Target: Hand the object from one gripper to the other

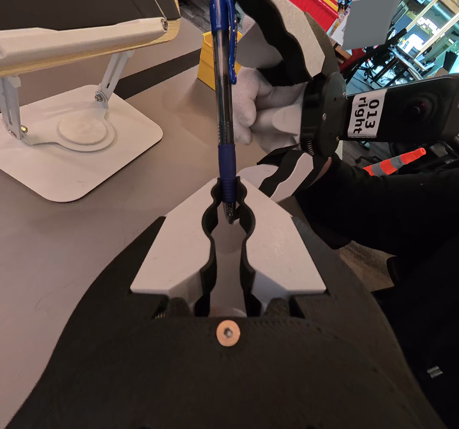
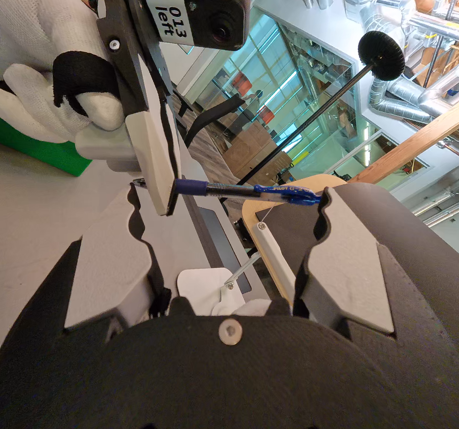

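The left gripper (image 1: 227, 188), nearest the lens in the left wrist view, fills the lower half of that frame. Its jaws stand narrow, clamped on the blue rubber grip of the pen (image 1: 224, 109) near the writing tip. From this claw the pen runs straight toward 12 o'clock; the tip points back toward 6 o'clock, into the gap between the jaws.

The right gripper (image 2: 228, 208) is the next largest body. In its own view the jaws stand wide apart, holding nothing. The pen (image 2: 238, 190) lies crosswise between the fingertips, its long axis running from 9 o'clock to 3 o'clock. The clip end sits at or just beside the fingertip at 3 o'clock; contact cannot be confirmed. The tip end lies close to the 9 o'clock fingertip, behind the left gripper's jaws.

Judgement: the handover is not yet made. The pen's long axis lies along the closing direction of the right jaws, so closing now would press on the pen's ends, not its barrel. A turn of the right gripper about its own axis is likely needed before closing.

A white tablet stand (image 1: 74, 144) rests on the grey table (image 1: 62, 255) at 10 o'clock in the left wrist view. A yellow bin (image 1: 207, 62) stands behind the pen.
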A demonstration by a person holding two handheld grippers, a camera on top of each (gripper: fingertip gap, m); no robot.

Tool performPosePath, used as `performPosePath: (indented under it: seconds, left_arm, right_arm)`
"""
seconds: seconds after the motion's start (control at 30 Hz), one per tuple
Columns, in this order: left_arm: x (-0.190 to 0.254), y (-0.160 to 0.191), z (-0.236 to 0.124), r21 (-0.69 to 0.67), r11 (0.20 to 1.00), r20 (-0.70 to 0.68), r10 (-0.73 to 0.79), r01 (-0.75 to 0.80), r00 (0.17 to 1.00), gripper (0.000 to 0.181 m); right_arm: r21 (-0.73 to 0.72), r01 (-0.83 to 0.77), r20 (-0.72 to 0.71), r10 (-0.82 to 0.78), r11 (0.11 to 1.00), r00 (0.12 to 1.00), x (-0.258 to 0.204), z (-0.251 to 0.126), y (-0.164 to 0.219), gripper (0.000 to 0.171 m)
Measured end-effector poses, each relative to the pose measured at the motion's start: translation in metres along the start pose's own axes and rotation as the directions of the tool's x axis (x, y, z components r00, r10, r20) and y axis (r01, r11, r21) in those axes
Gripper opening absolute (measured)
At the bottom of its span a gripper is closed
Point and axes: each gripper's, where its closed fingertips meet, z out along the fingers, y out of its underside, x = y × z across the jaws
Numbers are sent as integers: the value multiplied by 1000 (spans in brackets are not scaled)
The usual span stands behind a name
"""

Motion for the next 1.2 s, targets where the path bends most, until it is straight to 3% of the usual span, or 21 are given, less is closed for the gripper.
performPosePath:
  seconds: [0.27, 1.2]
  left_arm:
    - [2, 0, 2, 5, 1000, -7, 4, -4, 1000, 9]
    - [-3, 11, 5, -75, 996, 26, 56, -54, 998, 9]
  right_arm:
    - [-2, -92, -7, 92, 996, 996, 6, 2, 5, 159]
    - [3, -42, 47, 42, 999, 998, 0, -4, 5, 139]
